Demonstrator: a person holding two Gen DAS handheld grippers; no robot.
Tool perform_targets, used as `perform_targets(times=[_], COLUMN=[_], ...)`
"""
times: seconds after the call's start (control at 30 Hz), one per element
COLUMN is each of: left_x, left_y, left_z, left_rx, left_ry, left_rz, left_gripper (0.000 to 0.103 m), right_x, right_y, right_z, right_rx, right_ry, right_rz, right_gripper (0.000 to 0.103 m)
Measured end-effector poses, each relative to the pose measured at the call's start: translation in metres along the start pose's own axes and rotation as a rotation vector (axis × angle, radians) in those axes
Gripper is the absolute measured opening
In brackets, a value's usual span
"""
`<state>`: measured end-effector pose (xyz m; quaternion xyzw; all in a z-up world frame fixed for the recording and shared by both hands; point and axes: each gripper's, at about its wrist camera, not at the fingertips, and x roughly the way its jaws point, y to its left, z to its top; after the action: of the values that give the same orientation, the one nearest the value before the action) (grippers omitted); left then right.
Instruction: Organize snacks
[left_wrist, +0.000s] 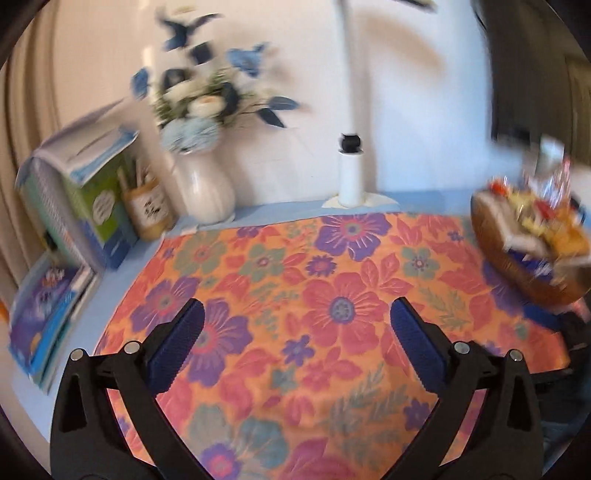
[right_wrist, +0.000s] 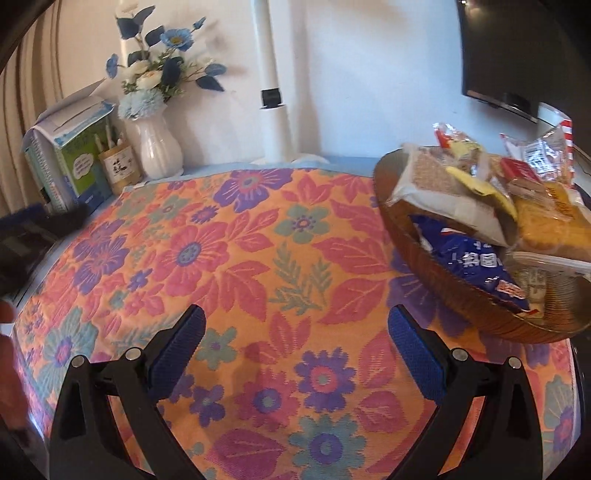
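on the floral cloth (right_wrist: 258, 258), a brown bowl (right_wrist: 461, 306) holds snack packets (right_wrist: 476, 206); both hand-held grippers (left_wrist: 295, 332) (right_wrist: 295, 336) spread, empty.

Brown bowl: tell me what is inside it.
The brown bowl holds piled snack packets: a blue packet low, a grey-white packet and yellow packets above. Whatever lies beneath them is covered.

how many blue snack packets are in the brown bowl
1 visible: a blue packet at the bowl's near side, under the other snacks. More may be hidden beneath the pile.
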<state>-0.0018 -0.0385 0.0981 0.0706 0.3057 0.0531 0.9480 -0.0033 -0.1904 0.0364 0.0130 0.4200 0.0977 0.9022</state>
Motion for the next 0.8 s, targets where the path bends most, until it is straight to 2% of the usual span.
perform_targets(times=[0.1,0.23,0.3,0.8], left_x=[0.023,0.045,0.056,0.056], left_y=[-0.017,-0.014,-0.013,-0.011], left_z=[-0.011,-0.03,-0.033,-0.033], left_rx=[0.049,0.003,-0.005,-0.019], left_ry=[0.037,0.099,0.168,0.162], left_rz=[0.03,-0.029,-0.02,-0.011], left_gripper=[0.1,0.1,0.1,0.1], right_x=[0.002,0.007,0.009,0.012], right_y=[0.001,0.006,0.008,0.011], right_z=[0.0,0.0,0.0,0.0], right_rx=[-0.006,-0.028,-0.037,-0.053], right_ry=[0.005,0.021,0.027,0.037], right_rz=[-0.008,-0.032,-0.04,-0.06], right_gripper=[0.098,0.098,0.098,0.098])
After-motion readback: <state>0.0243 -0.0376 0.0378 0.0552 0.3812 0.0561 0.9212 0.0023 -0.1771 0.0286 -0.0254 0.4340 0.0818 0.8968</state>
